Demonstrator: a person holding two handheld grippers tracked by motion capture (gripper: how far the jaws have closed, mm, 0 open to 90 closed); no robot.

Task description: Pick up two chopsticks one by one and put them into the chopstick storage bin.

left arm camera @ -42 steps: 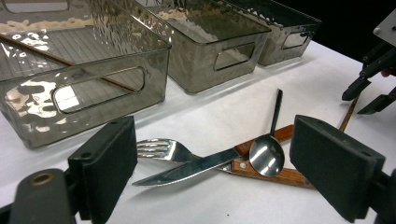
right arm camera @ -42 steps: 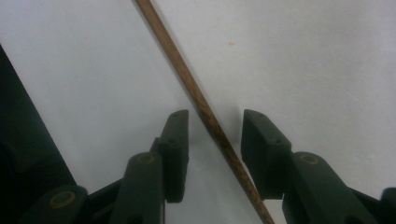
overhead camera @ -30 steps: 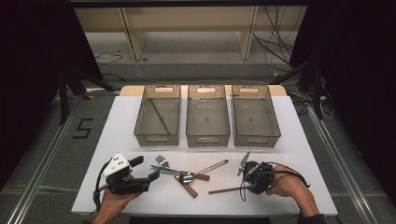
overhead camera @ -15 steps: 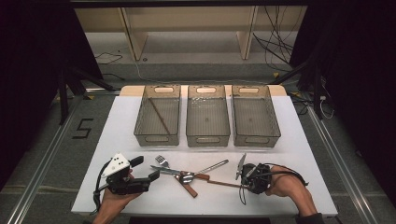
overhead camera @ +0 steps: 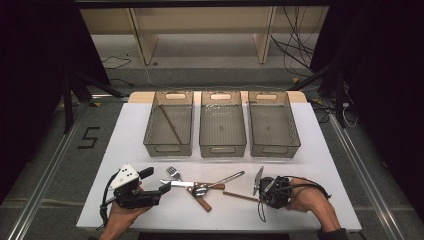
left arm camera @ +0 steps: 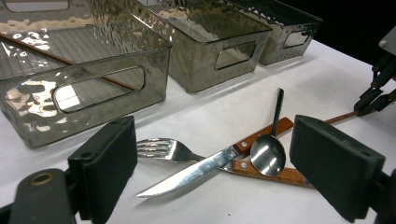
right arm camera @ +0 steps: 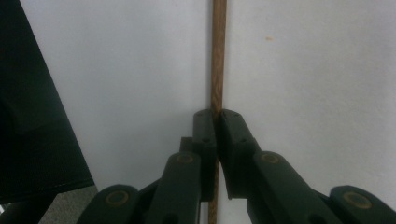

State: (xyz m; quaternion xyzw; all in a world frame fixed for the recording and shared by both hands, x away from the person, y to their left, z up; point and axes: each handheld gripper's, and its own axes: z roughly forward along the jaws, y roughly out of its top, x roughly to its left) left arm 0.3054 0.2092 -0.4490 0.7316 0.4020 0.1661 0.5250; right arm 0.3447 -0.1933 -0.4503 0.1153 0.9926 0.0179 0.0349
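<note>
On the white table [overhead camera: 330,165], right tongs [right arm camera: 217,122] pinch a chopstick [right arm camera: 217,56]; left tongs [left arm camera: 212,163] spread.

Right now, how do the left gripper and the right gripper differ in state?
The left gripper has its black jaws wide apart, gripping nothing; the right gripper has just closed on the thin brown wooden stick. The left gripper points at the steel knife, spoon and fork; the right gripper points along the stick. Both sit low over the white table.
</note>
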